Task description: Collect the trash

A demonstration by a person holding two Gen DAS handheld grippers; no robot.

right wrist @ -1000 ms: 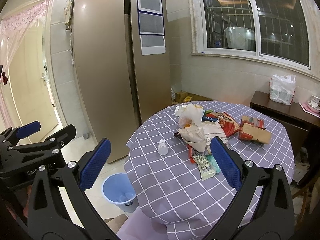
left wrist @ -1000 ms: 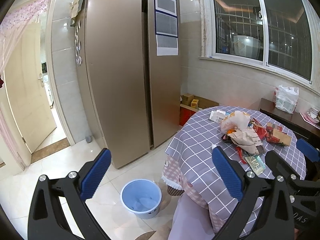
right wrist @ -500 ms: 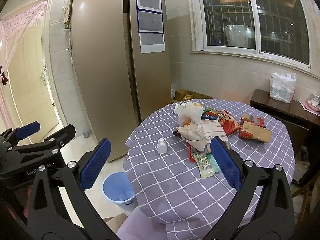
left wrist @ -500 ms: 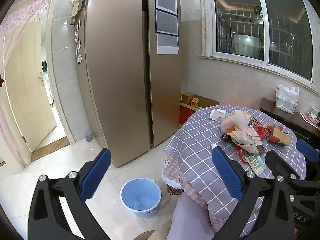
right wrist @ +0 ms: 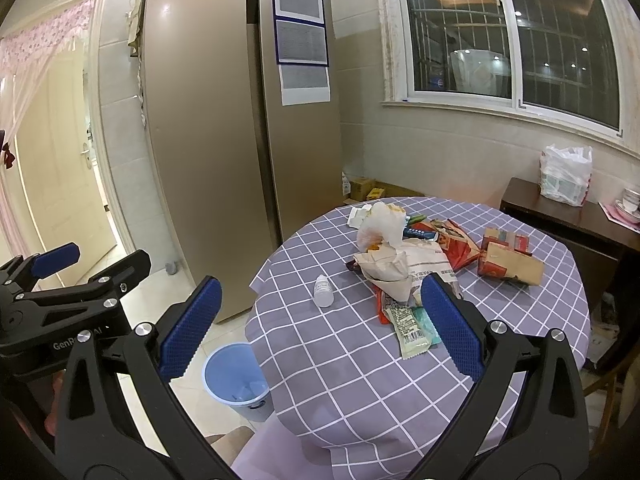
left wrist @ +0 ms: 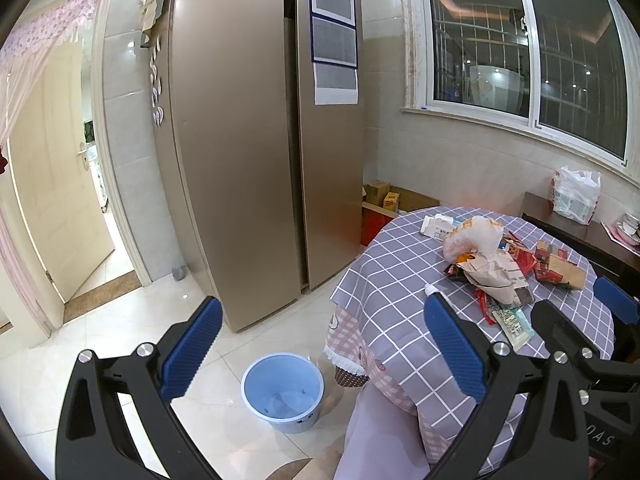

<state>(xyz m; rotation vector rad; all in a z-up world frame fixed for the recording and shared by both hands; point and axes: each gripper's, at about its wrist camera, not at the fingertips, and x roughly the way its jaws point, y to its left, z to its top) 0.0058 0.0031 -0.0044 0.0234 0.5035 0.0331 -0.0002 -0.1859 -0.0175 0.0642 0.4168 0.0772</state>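
Showing the start of collection as I read it: the trash pile (right wrist: 404,268) lies untouched near the middle of the round table (right wrist: 344,376), spreading toward its far side, and I hold nothing in either tool.

1. Trash. The small white bottle (right wrist: 323,290) stands alone at the pile's left edge, upright or slightly tilted, cap toward the fridge. The green-and-white wrapper (right wrist: 410,330) lies flat at the near edge, its long axis running from the pile toward me and slightly right. A crumpled paper bag (right wrist: 396,268) and a white plastic bag (right wrist: 380,224) form the heap's centre; neither has a clear axis. The brown and red carton (right wrist: 510,264) lies flat to the right, long axis roughly across the view.

2. Bin. The blue bin (left wrist: 282,386) stands on the floor just beside the table's left edge, mouth up. It holds something pale at the bottom; I cannot tell what.

3. Tools. My right tool (right wrist: 320,328) hovers over the near edge of the table, jaws spread wide, the bottle and wrapper framed between them. My left tool (left wrist: 320,350) is equally spread, aimed at the floor and bin.

4. Remaining, in my judgement: essentially every item, probably 1 at a time, starting with the bottle or wrapper nearest me.
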